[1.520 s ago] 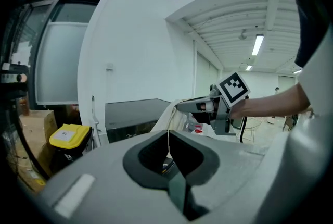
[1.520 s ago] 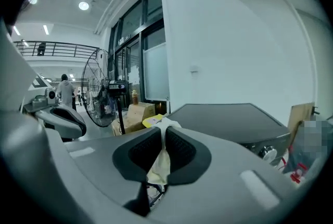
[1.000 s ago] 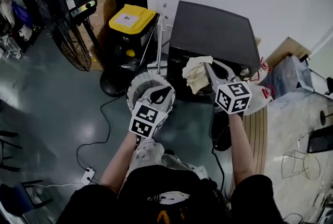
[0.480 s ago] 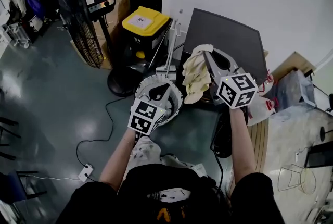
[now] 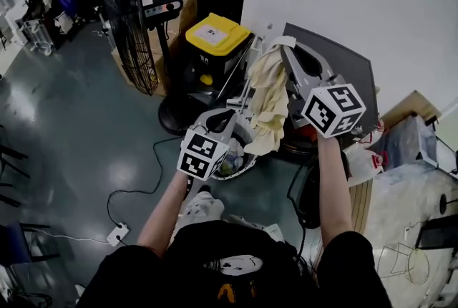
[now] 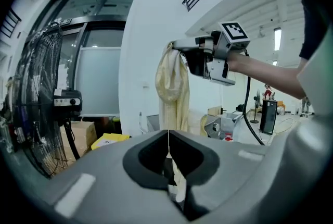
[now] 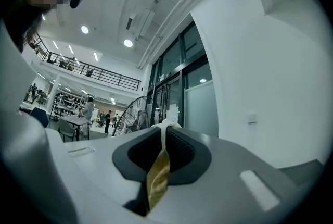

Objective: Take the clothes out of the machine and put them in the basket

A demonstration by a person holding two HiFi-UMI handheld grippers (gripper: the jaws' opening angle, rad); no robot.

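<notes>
Right now the black machine (image 5: 354, 64) sits against the wall. The white basket (image 5: 242, 170) is on the floor just in front of it and to the left, w/ some clothes (image 5: 232, 155) already in it.

A long cream cloth (image 5: 272, 102) hangs free in the air, its lower end dangling just above the basket's far side. The right gripper (image 5: 286, 49) has it by the top: jaws clamped on a fold, seen clearly in its own view (image 7: 165, 126).

The left gripper (image 5: 223, 115) is low, over the basket's near-left edge, jaws closed. A pale sliver shows in the seam, maybe the rim, but I can't tell.

Step in hand, I'd say: carrying the cloth from machine to basket, lift prob. done. Next move needs the R hand to swing left until the cloth is over the basket, then lower it so the tail piles inside, not over the rim, then let go.

Vs. a sec ago: the cloth was a low bunch by the machine's front; now it's raised, hangs full length and is nearer the basket.
</notes>
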